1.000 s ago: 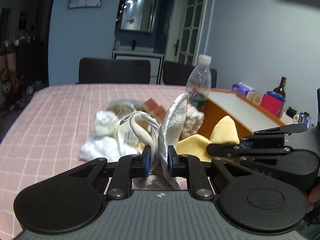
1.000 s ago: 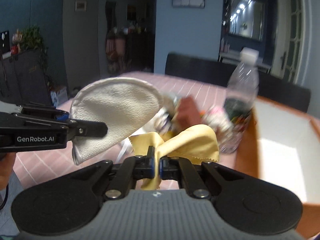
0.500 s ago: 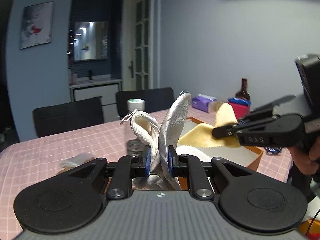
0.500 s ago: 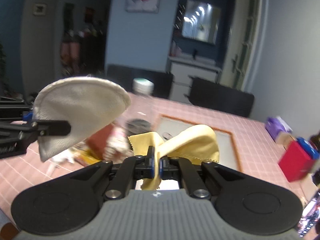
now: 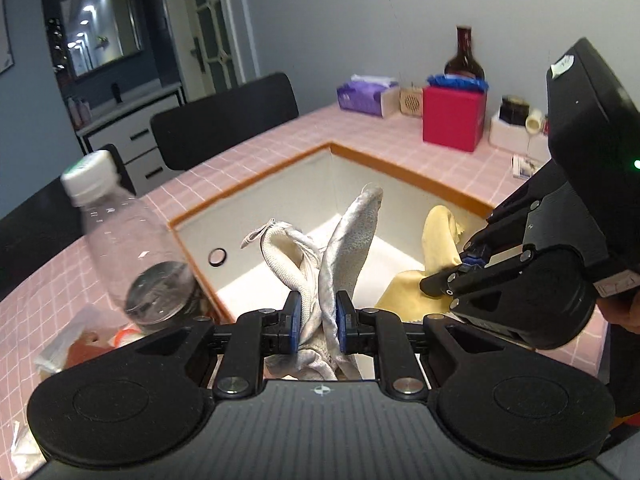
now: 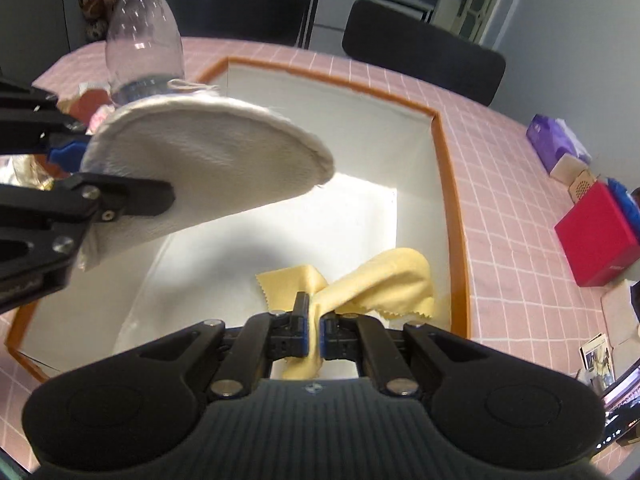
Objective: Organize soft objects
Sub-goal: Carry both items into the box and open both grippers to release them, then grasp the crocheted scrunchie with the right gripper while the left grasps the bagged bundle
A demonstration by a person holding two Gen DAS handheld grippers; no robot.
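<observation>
Left gripper (image 5: pixel 318 316) is clamped on a folded silvery-white cloth pad (image 5: pixel 352 240), right gripper (image 6: pixel 315 330) is pinched tight on a yellow cloth (image 6: pixel 384 280), both hanging over the open white box (image 6: pixel 452 184) with the orange rim. Looks like the drop-off step; next move is probably just lowering in and letting go. Pink checked tablecloth (image 6: pixel 504 240), plastic bottle (image 5: pixel 132 240) right beside the box, black chairs and a blue-grey wall behind

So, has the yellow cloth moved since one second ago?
Yes. The right gripper, shut on the yellow cloth, carried it from beside the plastic bottle to over the inside of the orange-rimmed box.
</observation>
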